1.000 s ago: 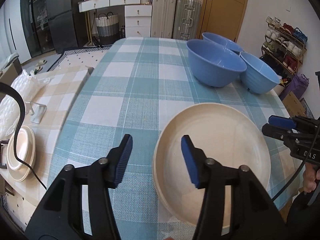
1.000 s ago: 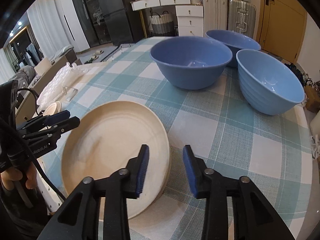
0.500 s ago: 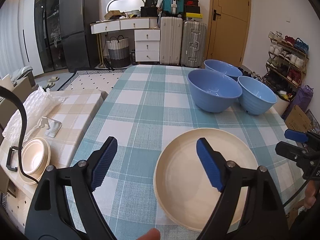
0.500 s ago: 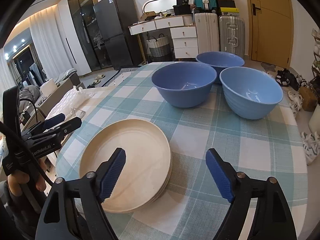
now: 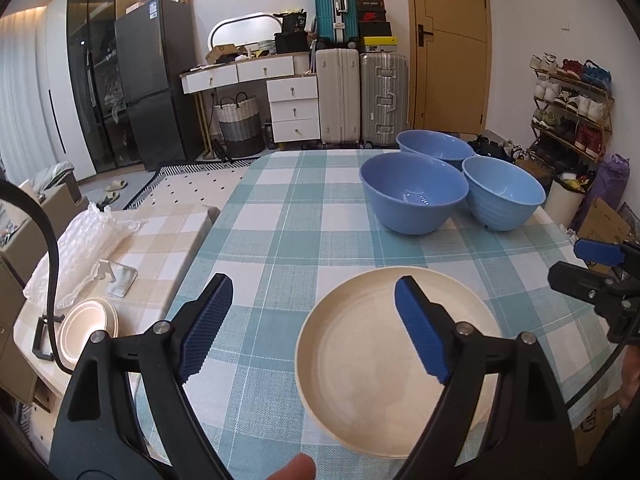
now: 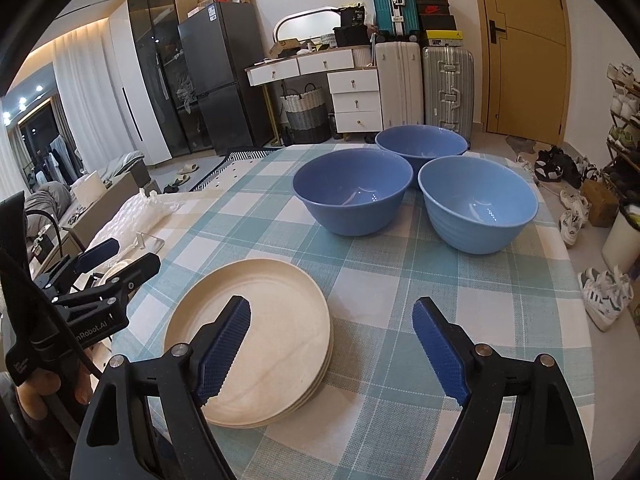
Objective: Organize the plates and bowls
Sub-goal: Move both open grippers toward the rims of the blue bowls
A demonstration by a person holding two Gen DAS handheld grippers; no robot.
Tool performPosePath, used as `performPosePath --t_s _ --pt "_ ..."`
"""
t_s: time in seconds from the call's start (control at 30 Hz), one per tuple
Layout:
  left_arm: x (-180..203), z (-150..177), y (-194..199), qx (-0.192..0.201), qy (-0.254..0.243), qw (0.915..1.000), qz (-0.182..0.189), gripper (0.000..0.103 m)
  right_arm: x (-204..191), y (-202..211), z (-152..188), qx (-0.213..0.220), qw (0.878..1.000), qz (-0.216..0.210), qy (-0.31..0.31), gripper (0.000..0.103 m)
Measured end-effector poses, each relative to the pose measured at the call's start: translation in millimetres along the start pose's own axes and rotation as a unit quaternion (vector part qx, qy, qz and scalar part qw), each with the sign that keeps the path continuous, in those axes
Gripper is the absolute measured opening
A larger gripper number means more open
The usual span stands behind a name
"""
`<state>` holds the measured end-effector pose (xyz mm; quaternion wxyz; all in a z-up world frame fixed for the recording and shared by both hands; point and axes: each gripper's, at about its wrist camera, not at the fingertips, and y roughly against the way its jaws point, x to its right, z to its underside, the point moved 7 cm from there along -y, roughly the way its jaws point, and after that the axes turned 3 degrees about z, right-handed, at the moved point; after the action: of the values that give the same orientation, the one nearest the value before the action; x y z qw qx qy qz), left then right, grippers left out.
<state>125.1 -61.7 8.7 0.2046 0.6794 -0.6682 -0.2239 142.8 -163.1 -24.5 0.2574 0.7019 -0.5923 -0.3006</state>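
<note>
Checked tablecloth (image 6: 420,288), bowls (image 6: 354,192) beyond plates (image 6: 256,344)

Woven checked tablecloth (image 6: 440,280), matt cream plates (image 6: 272,320), 3 glossy blue bowls (image 6: 354,192), ribbed blue gripper pads (image 6: 224,348)

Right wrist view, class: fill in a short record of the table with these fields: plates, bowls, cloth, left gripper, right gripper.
plates: stack of cream plates at the near edge of the table, flat, nothing on top
bowls: three blue bowls upright and empty, clustered at the far side, apart from the plates
cloth: teal and white checked tablecloth
left gripper: left gripper open, holding nothing
right gripper: right gripper open, holding nothing, above the stack's right rim
</note>
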Motion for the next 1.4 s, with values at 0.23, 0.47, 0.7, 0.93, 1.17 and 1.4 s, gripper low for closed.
performPosePath --t_s 0.23,0.47,0.7,0.93,1.17,1.4 --pt "22.6 -22.6 24.1 0.022 -0.021 0.9995 0.006 0.082 12.8 15.1 -5.5 0.013 1.000 0.007 -0.009 0.085" --pt "37.8 -36.1 22.8 0.019 -0.037 0.9991 0.007 0.082 25.2 25.8 -13.4 0.016 1.000 0.023 -0.013 0.085" --pt "51.2 -57.9 21.4 0.021 -0.052 0.9983 0.018 0.082 42.5 37.4 -23.3 0.023 0.999 0.035 -0.022 0.085" --pt "53.9 -76.8 23.9 0.025 -0.053 0.9979 0.026 0.083 59.1 54.8 -43.1 0.041 0.998 0.034 -0.038 0.085" --pt "52.6 -109.6 35.8 0.038 -0.051 0.9971 0.041 0.083 79.8 82.0 -80.8 0.075 0.994 0.038 -0.063 0.085" --pt "63.8 -145.6 38.7 0.050 -0.058 0.9953 0.058 0.084 109.0 99.8 -115.7 0.100 0.989 0.031 -0.103 0.088"
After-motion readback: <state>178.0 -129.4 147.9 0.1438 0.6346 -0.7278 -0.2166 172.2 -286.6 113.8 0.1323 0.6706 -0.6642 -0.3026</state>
